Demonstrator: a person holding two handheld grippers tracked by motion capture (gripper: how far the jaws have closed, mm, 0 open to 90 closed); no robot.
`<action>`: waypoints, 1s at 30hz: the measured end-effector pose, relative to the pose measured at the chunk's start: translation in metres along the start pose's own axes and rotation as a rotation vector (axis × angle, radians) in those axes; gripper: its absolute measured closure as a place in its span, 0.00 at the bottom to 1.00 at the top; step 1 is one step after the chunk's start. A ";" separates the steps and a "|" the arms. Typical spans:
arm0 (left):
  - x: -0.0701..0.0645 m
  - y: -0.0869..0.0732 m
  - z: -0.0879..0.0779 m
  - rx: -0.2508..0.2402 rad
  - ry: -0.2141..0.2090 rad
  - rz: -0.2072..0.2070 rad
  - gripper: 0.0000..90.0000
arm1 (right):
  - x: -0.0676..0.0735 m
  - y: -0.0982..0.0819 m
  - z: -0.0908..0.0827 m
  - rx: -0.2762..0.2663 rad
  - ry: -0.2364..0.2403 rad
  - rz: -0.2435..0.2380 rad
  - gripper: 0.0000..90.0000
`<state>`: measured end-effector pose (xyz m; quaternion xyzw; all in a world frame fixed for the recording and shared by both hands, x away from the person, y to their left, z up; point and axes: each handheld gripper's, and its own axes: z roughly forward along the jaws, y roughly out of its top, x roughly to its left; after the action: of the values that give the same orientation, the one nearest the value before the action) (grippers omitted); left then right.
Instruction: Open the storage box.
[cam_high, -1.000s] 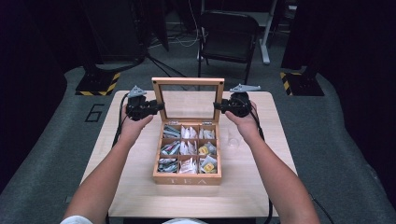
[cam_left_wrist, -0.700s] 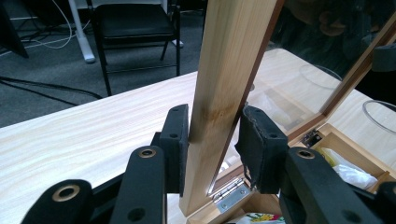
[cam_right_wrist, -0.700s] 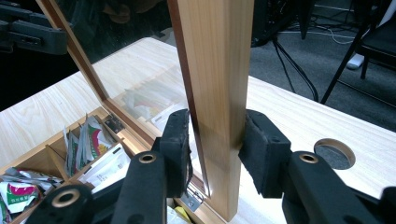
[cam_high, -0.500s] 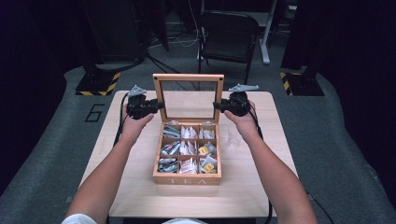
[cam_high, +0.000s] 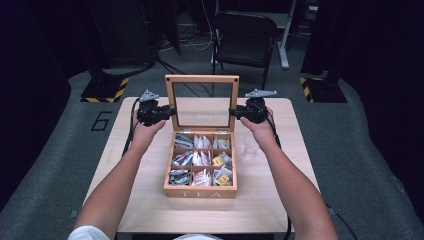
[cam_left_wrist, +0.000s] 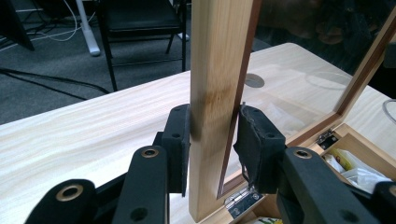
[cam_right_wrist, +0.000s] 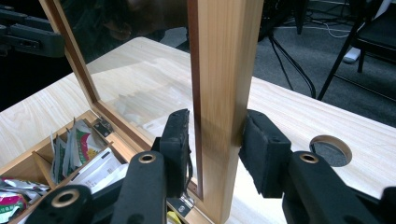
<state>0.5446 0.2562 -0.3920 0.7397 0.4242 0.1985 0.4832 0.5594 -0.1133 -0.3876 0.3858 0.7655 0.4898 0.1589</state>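
- Looking at the high view: wooden tea box (cam_high: 201, 191) sits mid-table (cam_high: 280, 210), glass lid (cam_high: 202, 80) standing upright at the back w/ its long side rails vertical. Left gripper (cam_high: 169, 112) is at the lid's left rail, right gripper (cam_high: 233, 113) at the right rail, both level w/ each other, jaws pointing inward, forearms coming up either side of the box. Neither hand nearer; lid lies between them.
- Left gripper view: jaws straddle the left rail (cam_left_wrist: 215, 84), near pad pressed to the wood's outer face, far pad at the glass-side edge – clamped on it, jaws have just been closing. Hinge (cam_left_wrist: 239, 203) right below.
- Right gripper view: jaws bracket the right rail (cam_right_wrist: 224, 84); right pad touches the wood, left pad seems to sit a hair off – can't tell if it bites. Tea bags (cam_right_wrist: 79, 149) in the compartments below.
- Judgement: swinging the lid turns on the hinge line across the box's back edge.
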 end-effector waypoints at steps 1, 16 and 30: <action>0.001 0.000 0.000 0.003 0.000 0.000 0.73 | -0.001 0.000 0.000 0.000 -0.002 -0.004 0.69; 0.003 -0.005 0.006 0.006 -0.031 -0.023 0.77 | -0.005 -0.002 -0.001 0.022 -0.008 0.021 0.68; 0.001 -0.008 -0.002 0.015 -0.016 -0.023 0.70 | -0.001 -0.004 -0.018 0.011 -0.031 -0.014 0.66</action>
<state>0.5405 0.2591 -0.3981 0.7402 0.4300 0.1837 0.4831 0.5471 -0.1265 -0.3825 0.3891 0.7682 0.4783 0.1721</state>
